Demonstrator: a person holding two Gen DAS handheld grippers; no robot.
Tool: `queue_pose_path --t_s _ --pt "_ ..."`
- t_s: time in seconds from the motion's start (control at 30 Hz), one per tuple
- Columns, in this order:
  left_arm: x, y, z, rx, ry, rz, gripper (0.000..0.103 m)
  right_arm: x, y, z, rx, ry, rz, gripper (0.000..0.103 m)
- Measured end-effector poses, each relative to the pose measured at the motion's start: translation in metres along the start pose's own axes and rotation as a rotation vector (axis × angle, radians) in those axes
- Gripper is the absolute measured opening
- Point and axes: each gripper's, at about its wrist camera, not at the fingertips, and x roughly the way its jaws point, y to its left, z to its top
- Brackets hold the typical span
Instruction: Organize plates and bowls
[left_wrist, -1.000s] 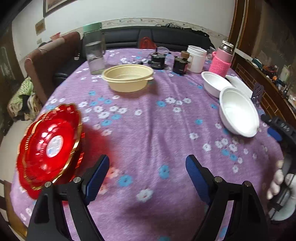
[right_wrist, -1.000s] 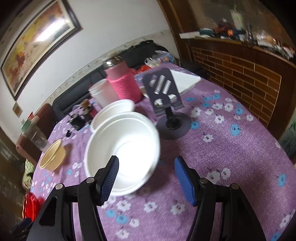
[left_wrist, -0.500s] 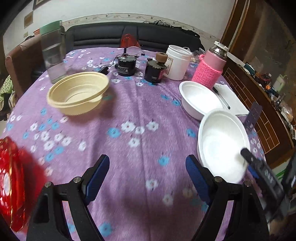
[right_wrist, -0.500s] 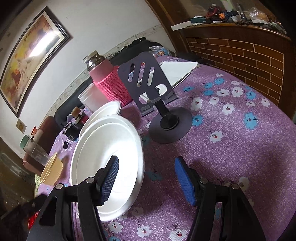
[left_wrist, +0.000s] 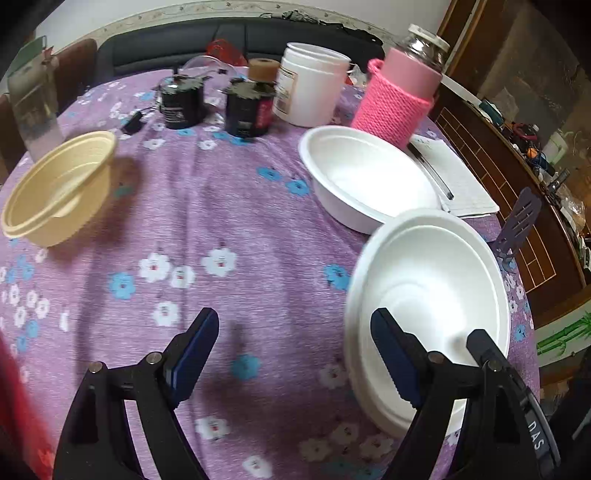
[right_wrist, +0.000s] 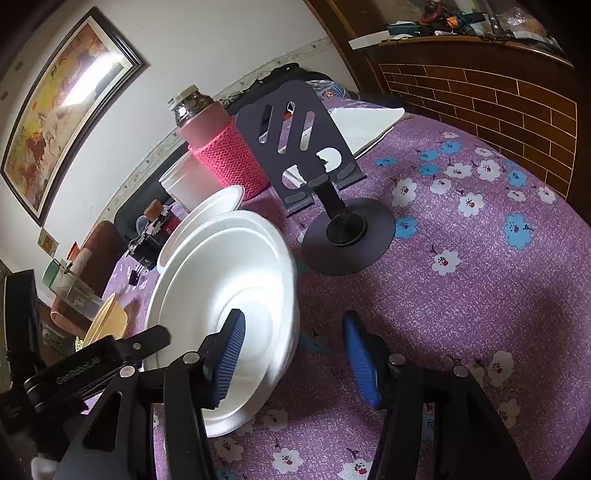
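Observation:
A large white bowl (left_wrist: 436, 280) sits on the purple flowered tablecloth (left_wrist: 207, 206), with a second white bowl (left_wrist: 365, 173) just behind it. My left gripper (left_wrist: 295, 347) is open, its right finger over the large bowl's near rim. My right gripper (right_wrist: 291, 354) is open and straddles the large bowl's (right_wrist: 221, 280) right rim, left finger inside the bowl, right finger outside. The second white bowl (right_wrist: 201, 218) shows behind. A cream bowl (left_wrist: 55, 188) sits at the left, also seen in the right wrist view (right_wrist: 105, 321). A red plate's edge (left_wrist: 14, 406) shows at the bottom left.
A pink knitted flask (left_wrist: 399, 96), white tub (left_wrist: 310, 85) and two dark jars (left_wrist: 247, 107) stand at the back. A clear jug (left_wrist: 33, 107) is far left. A dark phone stand (right_wrist: 314, 166) stands right of the bowls. A notebook with pen (left_wrist: 450, 177) lies by the brick ledge (right_wrist: 480, 88).
My left gripper has swung right, from the red plate to the large white bowl. My right gripper has closed in on the same bowl; its left finger is now inside the rim.

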Motion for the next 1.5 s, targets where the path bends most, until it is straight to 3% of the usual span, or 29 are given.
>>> queue_pose_path --t_s 0.13,0.27,0.37,0.43,0.7,0.9,1.03,1.13,1.4,1.47,1.5 --pt "0.007 -0.008 -0.004 0.013 0.02 -0.021 0.083 0.003 0.001 -0.001 -0.004 0.014 0.006 0.046" --pt "0.008 -0.013 -0.007 0.03 0.029 -0.034 0.076 0.005 0.002 -0.003 -0.01 0.021 0.004 0.043" --pt "0.009 -0.014 -0.009 0.045 0.043 -0.039 0.054 0.005 0.002 -0.004 -0.008 0.02 -0.001 0.043" --pt "0.011 -0.014 -0.009 0.05 0.057 -0.038 0.045 0.005 0.001 -0.004 -0.006 0.023 -0.001 0.043" --pt "0.015 -0.014 -0.012 0.045 0.063 -0.041 0.036 0.004 0.003 -0.005 -0.014 0.019 0.001 0.043" --pt "0.014 -0.022 -0.013 0.062 0.062 -0.055 0.024 0.005 0.008 -0.008 -0.041 0.021 0.013 0.023" --pt "0.012 -0.024 -0.016 0.067 0.063 -0.061 0.022 0.004 0.012 -0.01 -0.063 0.015 0.0 0.023" --pt "0.012 -0.026 -0.02 0.084 0.065 -0.062 0.015 0.004 0.013 -0.011 -0.069 0.016 0.003 0.022" --pt "0.006 -0.015 -0.027 0.047 0.069 -0.052 0.016 0.004 0.021 -0.014 -0.091 0.029 0.033 0.022" --pt "0.001 -0.005 -0.027 0.012 0.075 -0.055 0.028 0.0 0.024 -0.015 -0.11 0.01 0.017 0.025" --pt "-0.004 0.001 -0.027 -0.003 0.076 -0.065 0.032 -0.005 0.026 -0.016 -0.124 -0.007 -0.005 0.033"
